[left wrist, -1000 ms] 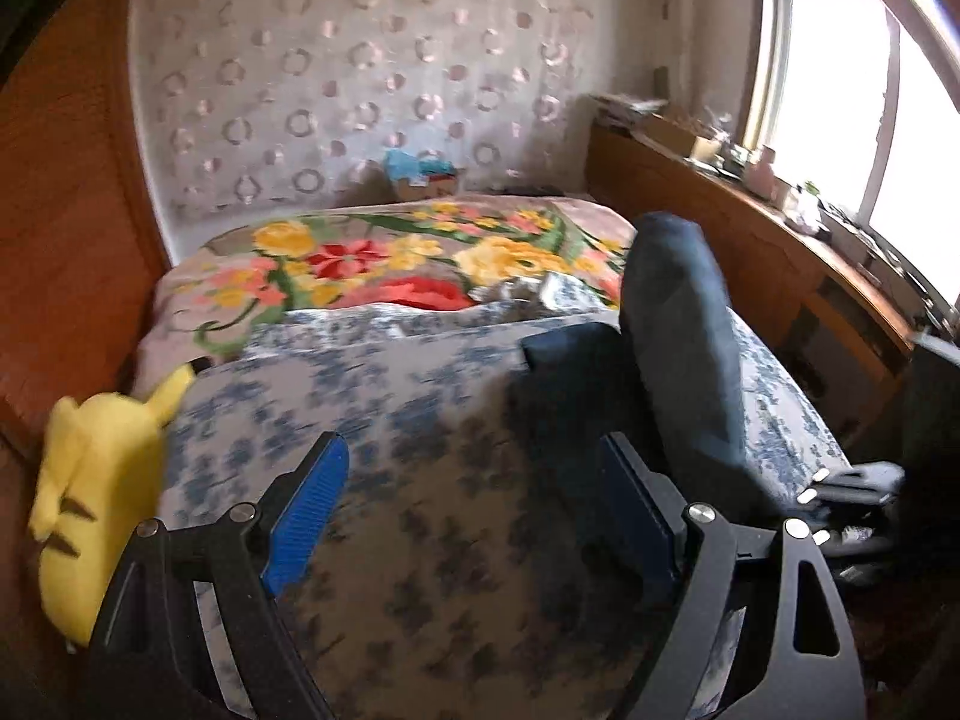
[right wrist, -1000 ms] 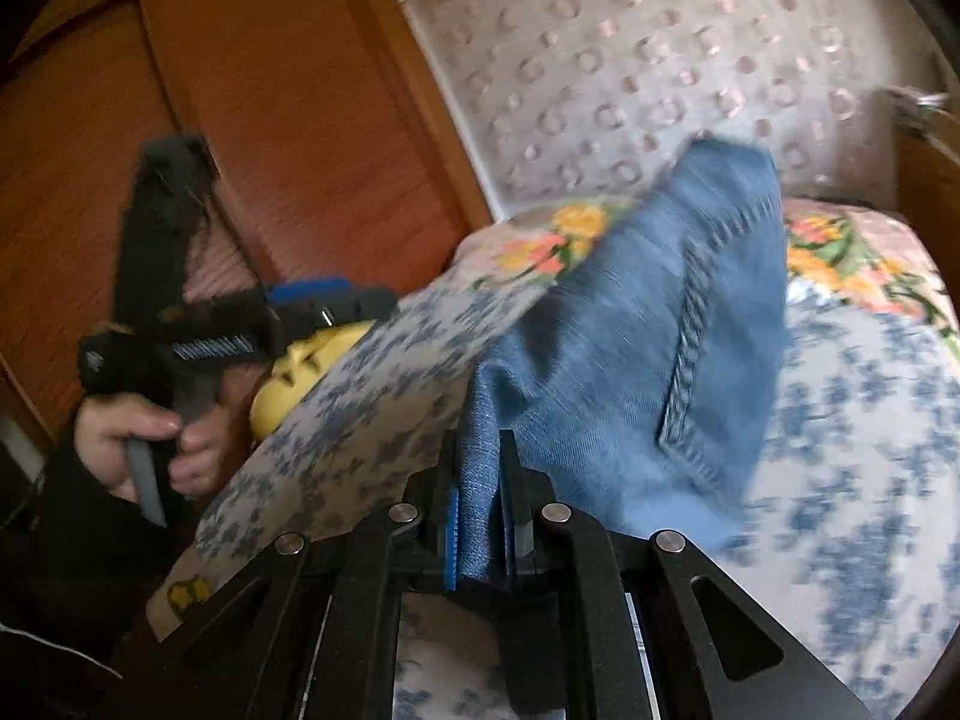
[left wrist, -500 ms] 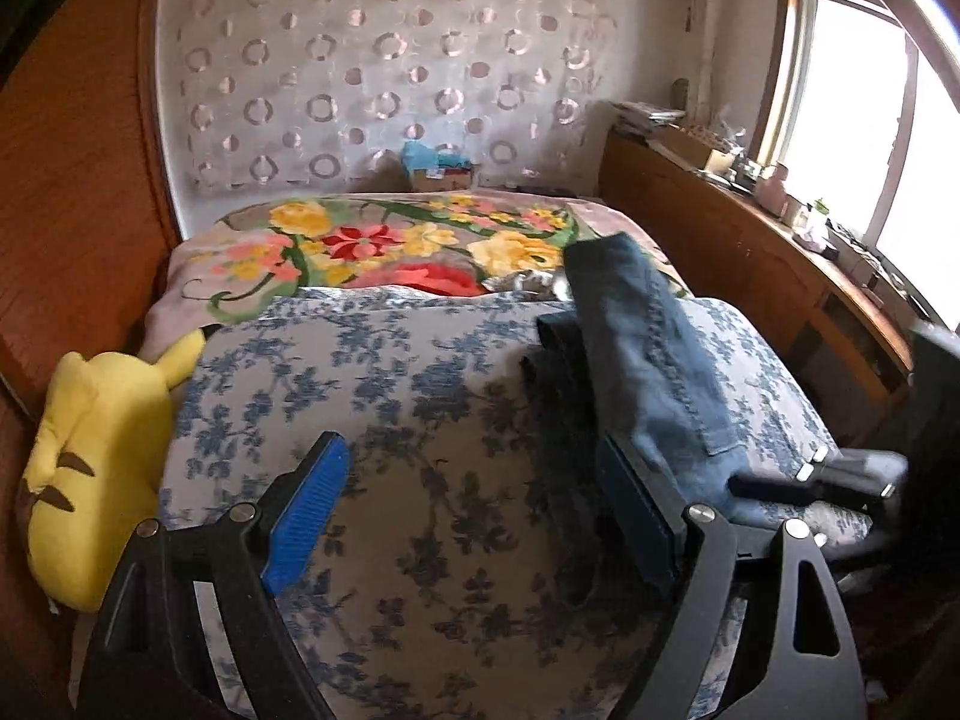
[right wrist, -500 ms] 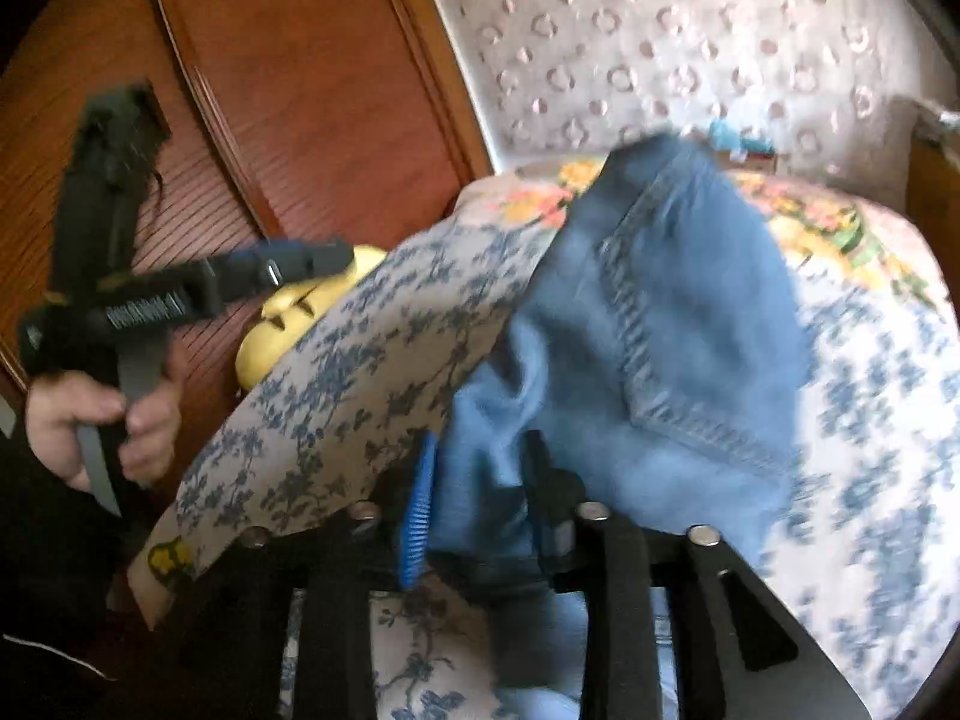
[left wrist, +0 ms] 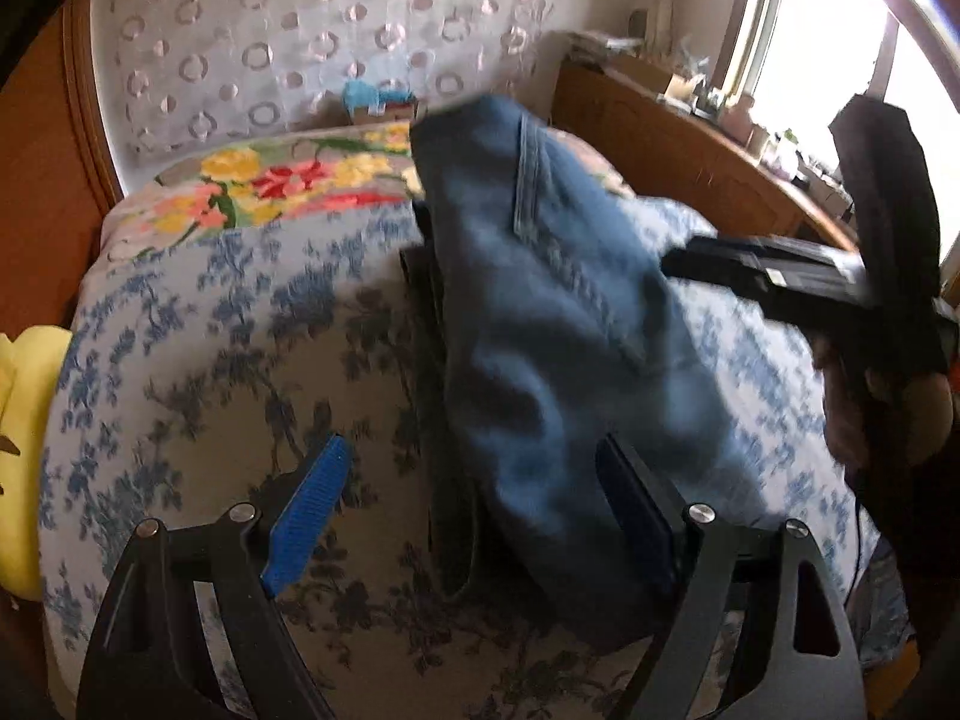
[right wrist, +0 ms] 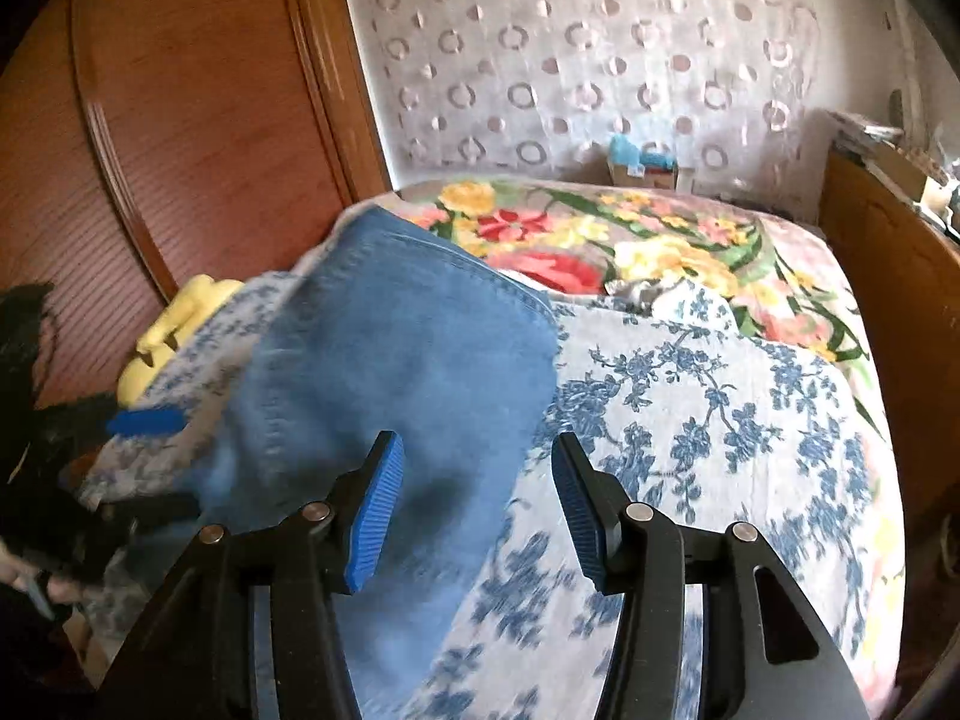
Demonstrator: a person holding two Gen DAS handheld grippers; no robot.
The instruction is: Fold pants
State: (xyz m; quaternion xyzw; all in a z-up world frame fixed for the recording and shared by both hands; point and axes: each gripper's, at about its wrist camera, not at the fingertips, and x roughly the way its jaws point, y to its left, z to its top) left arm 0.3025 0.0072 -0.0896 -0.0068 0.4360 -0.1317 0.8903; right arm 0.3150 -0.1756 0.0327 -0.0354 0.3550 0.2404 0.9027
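The blue denim pants (left wrist: 558, 336) lie bunched on the blue-flowered bedspread (left wrist: 198, 360), blurred by motion. In the right wrist view the pants (right wrist: 396, 372) spread to the left of and below my right gripper (right wrist: 474, 504), which is open with nothing between its blue pads. My left gripper (left wrist: 474, 510) is open; the near end of the pants lies between and beneath its fingers, unclamped. The right gripper's handle (left wrist: 840, 288) shows at the right of the left wrist view.
A yellow plush toy (right wrist: 168, 330) sits at the bed's left edge by a wooden wardrobe (right wrist: 192, 120). A bright floral blanket (right wrist: 648, 246) covers the far end of the bed. A wooden sideboard (left wrist: 690, 150) under the window runs along the right.
My right gripper has opened and let go of the pants, which dropped onto the bed to its left. The left gripper stayed open and moved closer to the pants.
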